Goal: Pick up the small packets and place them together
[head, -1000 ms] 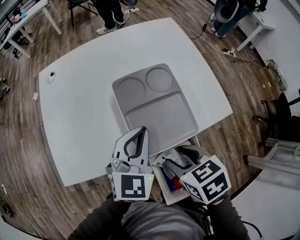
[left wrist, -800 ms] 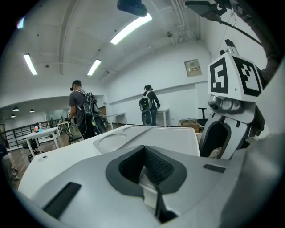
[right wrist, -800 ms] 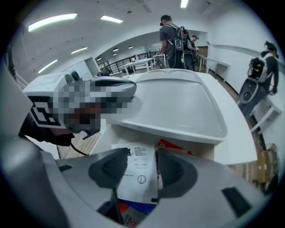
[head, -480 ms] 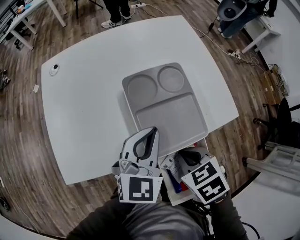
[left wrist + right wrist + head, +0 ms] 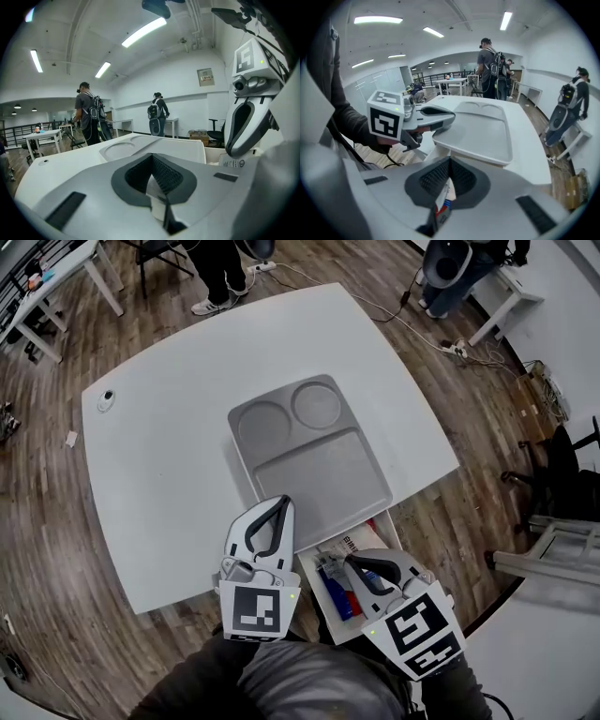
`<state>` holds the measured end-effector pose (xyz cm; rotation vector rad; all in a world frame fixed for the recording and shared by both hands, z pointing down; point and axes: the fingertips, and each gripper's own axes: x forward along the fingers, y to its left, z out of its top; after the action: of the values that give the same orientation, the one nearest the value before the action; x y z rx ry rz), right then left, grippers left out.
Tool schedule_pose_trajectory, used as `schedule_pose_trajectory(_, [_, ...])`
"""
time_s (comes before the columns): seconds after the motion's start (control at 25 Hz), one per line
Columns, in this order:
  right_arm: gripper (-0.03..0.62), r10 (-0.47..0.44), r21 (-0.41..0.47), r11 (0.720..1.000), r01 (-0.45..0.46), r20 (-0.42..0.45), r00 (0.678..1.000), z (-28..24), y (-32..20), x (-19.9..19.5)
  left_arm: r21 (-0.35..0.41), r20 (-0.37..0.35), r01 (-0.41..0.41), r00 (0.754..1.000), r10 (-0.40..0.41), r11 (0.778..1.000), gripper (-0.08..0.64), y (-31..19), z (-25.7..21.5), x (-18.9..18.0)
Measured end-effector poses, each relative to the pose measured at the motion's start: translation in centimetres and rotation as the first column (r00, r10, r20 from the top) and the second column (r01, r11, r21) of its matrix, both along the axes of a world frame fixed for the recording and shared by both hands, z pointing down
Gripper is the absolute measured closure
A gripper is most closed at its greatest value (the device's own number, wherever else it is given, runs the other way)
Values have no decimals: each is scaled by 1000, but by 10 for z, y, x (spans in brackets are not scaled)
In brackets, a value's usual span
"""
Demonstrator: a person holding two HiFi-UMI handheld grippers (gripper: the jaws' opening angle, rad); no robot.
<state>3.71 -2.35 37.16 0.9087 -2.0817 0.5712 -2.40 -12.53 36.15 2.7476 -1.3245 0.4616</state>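
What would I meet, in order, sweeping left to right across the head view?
Small round device → left gripper → right gripper → black chair. The grey tray and the packet box overlap the grippers, so I leave them out.

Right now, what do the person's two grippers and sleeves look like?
Both the left gripper and right gripper are pale grey shells with dark ribbed pads inside curved jaws. Each carries a white cube printed with black square markers. The sleeves are dark grey.
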Motion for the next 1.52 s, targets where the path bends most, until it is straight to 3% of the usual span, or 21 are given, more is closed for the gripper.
schedule_pose_trajectory(0.32, [588, -41, 91, 995, 33, 79, 996, -65, -10, 0, 24, -53, 69, 996, -67, 997, 560, 10, -39, -8])
schedule_pose_trajectory(0.6, [588, -117, 155, 984, 90, 177, 977, -104, -57, -32, 61, -94, 154, 985, -148, 986, 560, 6, -66, -34])
schedule_pose_trajectory(0.88, [588, -103, 103, 991, 82, 221, 970, -78, -110, -44, 55, -107, 204, 974, -197, 977, 560, 6, -63, -47])
schedule_pose_trajectory(1.16, [588, -56, 56, 997, 48, 149, 987, -34, -138, -28, 9, -85, 229, 970, -228, 973, 560, 22, -42, -51])
schedule_pose_trajectory(1.28, [581, -44, 63, 997, 35, 138, 990, -29, -144, -26, 1, -75, 243, 967, -242, 970, 560, 26, -39, -58])
schedule_pose_trajectory(1.4, [493, -35, 90, 996, 22, 143, 989, -33, -147, -27, -5, -73, 246, 967, -246, 969, 560, 27, -39, -66])
schedule_pose_trajectory(1.52, [491, -11, 143, 990, -13, 165, 986, -50, -147, -26, -6, -75, 231, 970, -230, 973, 560, 27, -43, -68])
